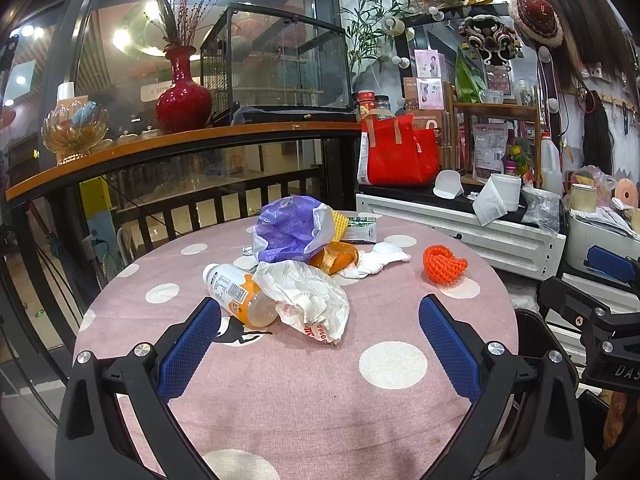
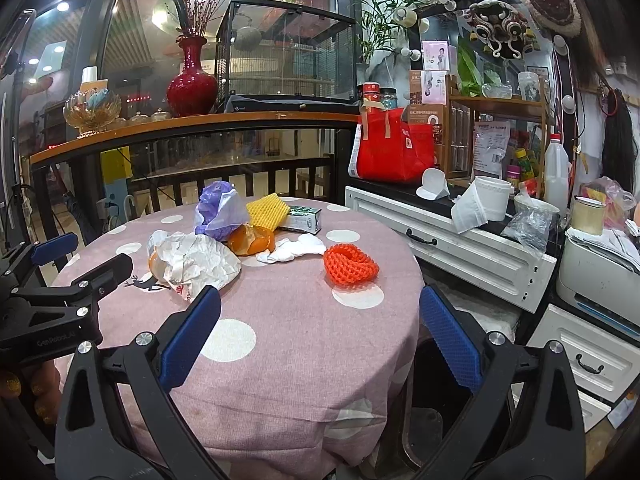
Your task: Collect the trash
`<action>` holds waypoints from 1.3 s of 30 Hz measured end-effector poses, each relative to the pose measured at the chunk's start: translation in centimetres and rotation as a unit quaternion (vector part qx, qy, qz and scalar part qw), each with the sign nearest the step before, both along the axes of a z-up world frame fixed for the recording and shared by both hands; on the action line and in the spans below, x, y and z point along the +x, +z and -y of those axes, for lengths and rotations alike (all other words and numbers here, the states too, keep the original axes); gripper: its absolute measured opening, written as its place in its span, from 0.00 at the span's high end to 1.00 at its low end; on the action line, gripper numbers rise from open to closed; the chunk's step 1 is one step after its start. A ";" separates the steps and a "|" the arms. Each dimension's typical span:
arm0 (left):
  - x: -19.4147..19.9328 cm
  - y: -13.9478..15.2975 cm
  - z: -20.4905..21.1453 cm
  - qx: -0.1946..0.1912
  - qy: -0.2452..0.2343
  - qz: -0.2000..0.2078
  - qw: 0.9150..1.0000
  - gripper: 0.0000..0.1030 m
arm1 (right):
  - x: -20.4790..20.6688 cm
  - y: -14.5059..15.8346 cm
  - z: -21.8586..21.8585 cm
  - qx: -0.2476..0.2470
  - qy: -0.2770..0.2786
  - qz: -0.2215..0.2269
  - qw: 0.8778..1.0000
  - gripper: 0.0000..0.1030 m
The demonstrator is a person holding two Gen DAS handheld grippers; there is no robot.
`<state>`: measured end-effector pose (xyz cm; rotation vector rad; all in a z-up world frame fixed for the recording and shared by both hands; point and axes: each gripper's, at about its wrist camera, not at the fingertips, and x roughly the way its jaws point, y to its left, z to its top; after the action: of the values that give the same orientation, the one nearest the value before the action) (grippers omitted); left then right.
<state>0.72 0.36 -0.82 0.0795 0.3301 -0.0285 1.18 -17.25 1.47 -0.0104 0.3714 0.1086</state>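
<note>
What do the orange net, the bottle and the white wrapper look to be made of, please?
Orange net: soft foam mesh, matte, open lattice. Bottle: clear glossy plastic, see-through base, printed label. White wrapper: probably thin paper, sharply creased, though it could be plastic film.

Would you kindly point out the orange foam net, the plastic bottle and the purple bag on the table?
orange foam net (image 2: 351, 267): right wrist view, on its mesh top.
plastic bottle (image 1: 236, 293): left wrist view, on the printed label.
purple bag (image 1: 288, 229): left wrist view, on its crumpled purple front.
</note>
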 end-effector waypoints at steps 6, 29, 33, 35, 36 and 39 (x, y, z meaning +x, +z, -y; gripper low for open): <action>0.1 -0.2 0.0 0.000 -0.001 -0.002 1.000 0.05 | 0.1 0.0 0.0 0.000 0.000 0.000 1.000 0.05; 0.5 -0.7 -0.2 0.000 -0.002 -0.016 1.000 0.05 | 0.4 -0.5 -0.1 -0.002 0.002 -0.008 1.000 0.05; 0.7 -0.7 -0.2 -0.001 -0.001 -0.020 1.000 0.05 | 0.4 -0.7 0.0 -0.003 0.003 -0.012 1.000 0.05; 0.7 -0.7 -0.3 -0.001 -0.001 -0.023 1.000 0.05 | 0.4 -0.7 0.0 -0.003 0.002 -0.014 1.000 0.05; 0.8 -0.7 -0.3 -0.001 0.000 -0.024 1.000 0.05 | 0.4 -0.7 0.0 -0.002 0.002 -0.015 1.000 0.05; 0.9 -0.8 -0.3 -0.002 0.000 -0.029 1.000 0.05 | 0.5 -0.7 0.0 -0.002 0.001 -0.017 1.000 0.05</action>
<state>1.62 0.68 -1.57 0.0751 0.3873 -0.0314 1.68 -17.25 0.77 -0.0134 0.4063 0.1103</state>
